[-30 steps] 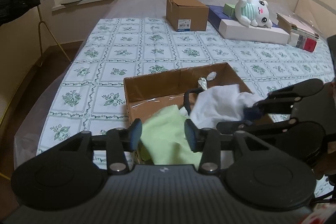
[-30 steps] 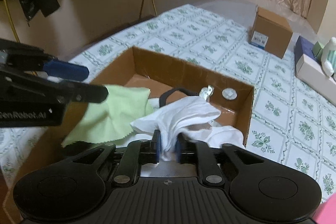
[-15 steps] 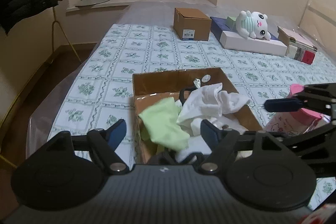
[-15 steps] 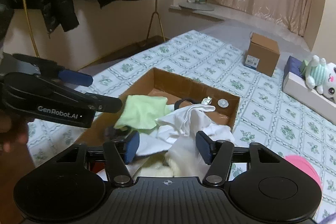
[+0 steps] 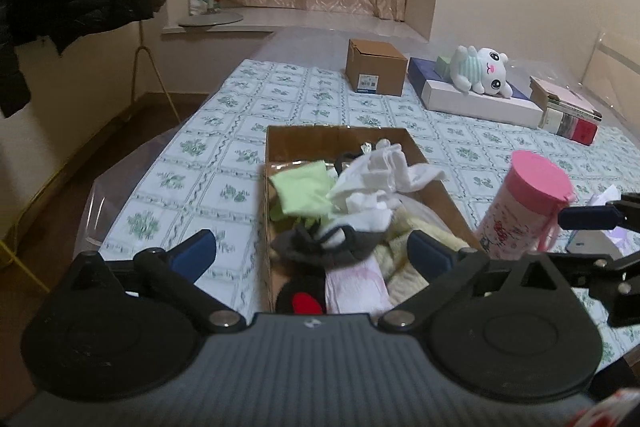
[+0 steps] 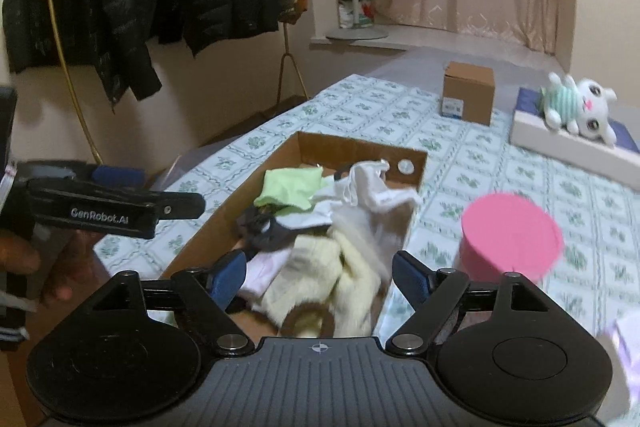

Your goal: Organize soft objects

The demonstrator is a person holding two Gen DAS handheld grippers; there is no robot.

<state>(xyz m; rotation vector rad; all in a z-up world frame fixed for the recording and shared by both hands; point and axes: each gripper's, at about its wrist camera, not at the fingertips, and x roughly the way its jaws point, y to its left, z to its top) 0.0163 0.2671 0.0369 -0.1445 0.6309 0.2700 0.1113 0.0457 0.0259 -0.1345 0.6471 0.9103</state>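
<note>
Pink cup motion-blurred, box floor mostly hidden under cloths

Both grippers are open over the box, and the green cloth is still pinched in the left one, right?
Not quite. Both grippers are open, but the left gripper holds nothing: the green cloth lies loose in the box, as the left wrist view shows. The right gripper is empty too.

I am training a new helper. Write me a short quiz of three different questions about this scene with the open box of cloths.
1. True or false: the green cloth lies inside the open cardboard box.
2. What colour is the lid of the cup beside the box?
3. The left gripper is: A) shut on a cloth, B) open and holding nothing.

Key: 1 true; 2 pink; 3 B.
</note>
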